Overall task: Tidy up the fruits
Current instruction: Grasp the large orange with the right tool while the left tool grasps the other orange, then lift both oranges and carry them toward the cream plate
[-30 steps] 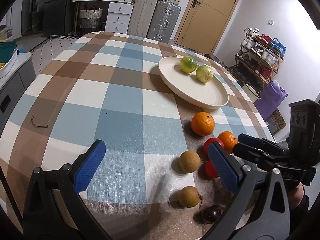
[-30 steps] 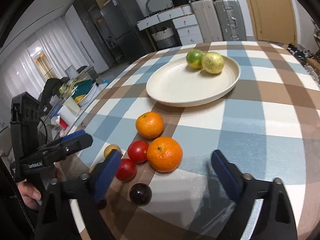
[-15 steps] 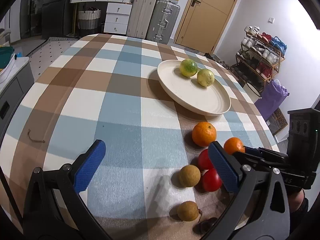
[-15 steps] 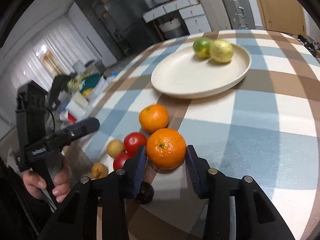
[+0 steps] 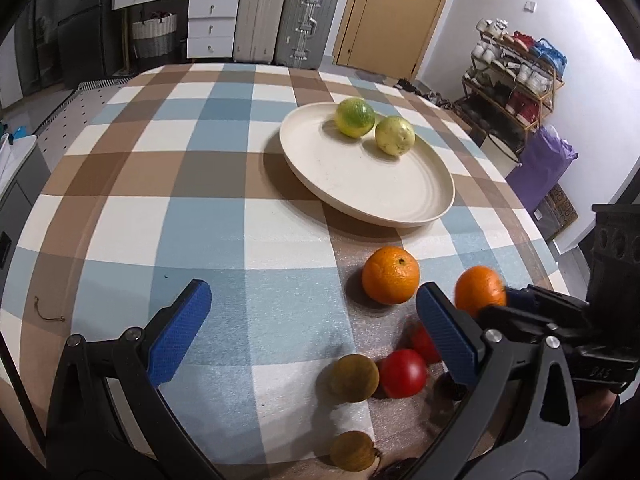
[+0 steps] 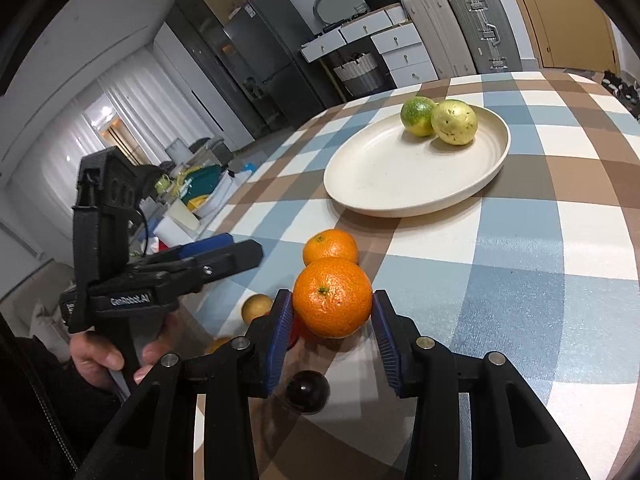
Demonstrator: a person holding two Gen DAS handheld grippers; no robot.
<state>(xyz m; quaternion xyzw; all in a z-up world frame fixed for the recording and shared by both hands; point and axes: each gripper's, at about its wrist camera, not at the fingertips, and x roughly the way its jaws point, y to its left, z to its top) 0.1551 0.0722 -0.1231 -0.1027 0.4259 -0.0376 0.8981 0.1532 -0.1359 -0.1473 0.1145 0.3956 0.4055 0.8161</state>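
Orange (image 6: 332, 298), firm, round and likely to roll, sits clamped across its middle between the right gripper's (image 6: 331, 326) pads, just above the checked tablecloth (image 6: 520, 264) near the plate (image 6: 400, 204), while the left gripper (image 5: 308, 332) hangs wide open.

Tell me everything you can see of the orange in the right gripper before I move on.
The orange is round, bright and dimpled, with a small green stem scar facing the right wrist camera. The right gripper is shut on it, one blue pad on each side at its widest part. It looks lifted just off the checked tablecloth, though that is hard to confirm. A second orange sits close behind it; from the left wrist view they are apart.
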